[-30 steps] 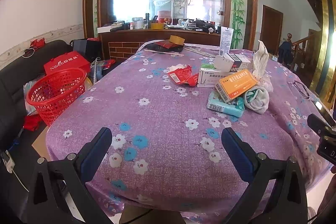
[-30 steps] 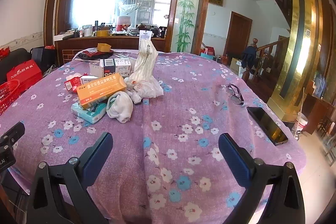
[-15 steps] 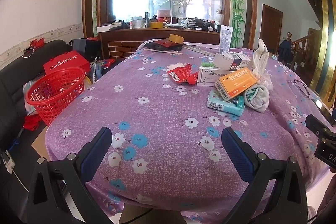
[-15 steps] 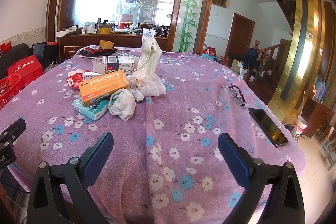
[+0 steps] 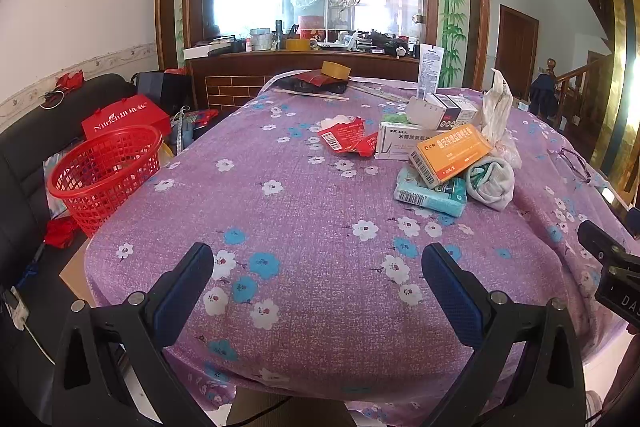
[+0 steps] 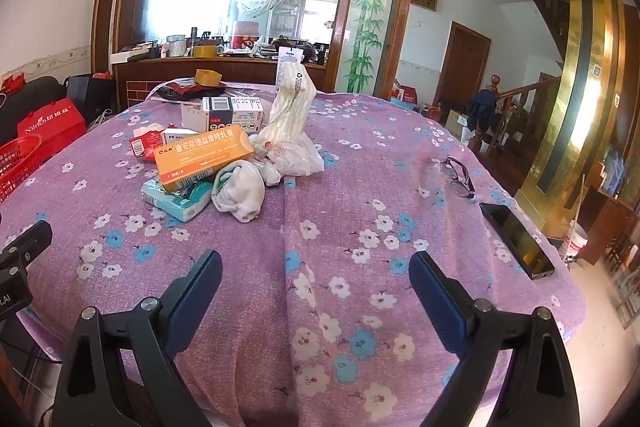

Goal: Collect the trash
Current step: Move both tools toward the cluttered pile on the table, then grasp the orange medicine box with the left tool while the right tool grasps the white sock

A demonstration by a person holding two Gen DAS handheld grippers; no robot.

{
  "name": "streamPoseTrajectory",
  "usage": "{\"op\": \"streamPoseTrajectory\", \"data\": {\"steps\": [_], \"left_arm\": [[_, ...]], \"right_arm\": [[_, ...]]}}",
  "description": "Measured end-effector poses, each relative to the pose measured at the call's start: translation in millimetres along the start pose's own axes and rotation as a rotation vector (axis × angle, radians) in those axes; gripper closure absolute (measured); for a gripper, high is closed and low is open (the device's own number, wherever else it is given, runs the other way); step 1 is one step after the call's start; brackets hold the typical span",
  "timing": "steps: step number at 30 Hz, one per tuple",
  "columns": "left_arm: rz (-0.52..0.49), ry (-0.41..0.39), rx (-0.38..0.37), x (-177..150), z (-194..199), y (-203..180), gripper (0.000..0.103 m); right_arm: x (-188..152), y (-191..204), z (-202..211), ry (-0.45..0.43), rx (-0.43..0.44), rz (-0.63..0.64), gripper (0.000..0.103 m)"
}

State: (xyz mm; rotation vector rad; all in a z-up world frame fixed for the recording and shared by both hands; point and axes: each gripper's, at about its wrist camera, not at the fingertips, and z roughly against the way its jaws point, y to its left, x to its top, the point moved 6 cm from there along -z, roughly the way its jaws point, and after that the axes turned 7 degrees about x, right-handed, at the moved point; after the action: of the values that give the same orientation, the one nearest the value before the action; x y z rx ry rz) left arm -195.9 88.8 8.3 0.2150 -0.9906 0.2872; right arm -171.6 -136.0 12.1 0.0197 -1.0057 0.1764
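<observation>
A pile of trash lies on the purple flowered tablecloth [image 5: 304,219]: an orange box [image 5: 454,153] [image 6: 204,157], a teal packet [image 5: 430,193] [image 6: 178,199], a white crumpled sock-like wad [image 5: 492,181] [image 6: 240,191], a white plastic bag [image 6: 292,123], white boxes [image 5: 402,145] and a torn red wrapper [image 5: 344,137]. A red mesh basket [image 5: 106,173] stands off the table's left side. My left gripper [image 5: 318,279] is open and empty above the near table edge. My right gripper [image 6: 316,279] is open and empty, nearer the pile.
Glasses [image 6: 458,175] and a black phone [image 6: 518,241] lie on the table's right side. A tape roll [image 5: 336,70] and dark items sit at the far end. A black sofa [image 5: 24,155] with a red gift bag [image 5: 124,117] is left. A wooden counter stands behind.
Both grippers have moved slightly forward toward the pile; the right one more so. Jaws stay open. Nothing on the table has moved.
</observation>
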Motion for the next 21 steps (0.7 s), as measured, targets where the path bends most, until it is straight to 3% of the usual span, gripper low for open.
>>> {"op": "streamPoseTrajectory", "data": {"steps": [9,12,14,17,21], "left_arm": [[-0.002,0.007,0.001,-2.5,-1.7,0.1,0.0],[-0.013,0.012,-0.021,-1.8,-3.2,-2.5,0.0],[-0.035,0.015,-0.054,4.2,-4.4,-7.5,0.0],[-0.078,0.009,-0.134,22.1,-4.9,-20.3,0.0],[-0.183,0.031,-0.241,48.3,-15.8,-52.4,0.002]], "right_arm": [[-2.6,0.2,-2.5,0.011,0.011,-0.008,0.009],[-3.8,0.1,-6.3,0.028,0.051,-0.018,0.024],[-5.7,-0.5,-13.2,0.064,0.134,-0.047,0.041],[-7.4,-5.5,-23.1,0.115,0.242,-0.111,0.057],[-4.8,-14.2,-27.3,0.122,0.276,-0.16,0.057]]}}
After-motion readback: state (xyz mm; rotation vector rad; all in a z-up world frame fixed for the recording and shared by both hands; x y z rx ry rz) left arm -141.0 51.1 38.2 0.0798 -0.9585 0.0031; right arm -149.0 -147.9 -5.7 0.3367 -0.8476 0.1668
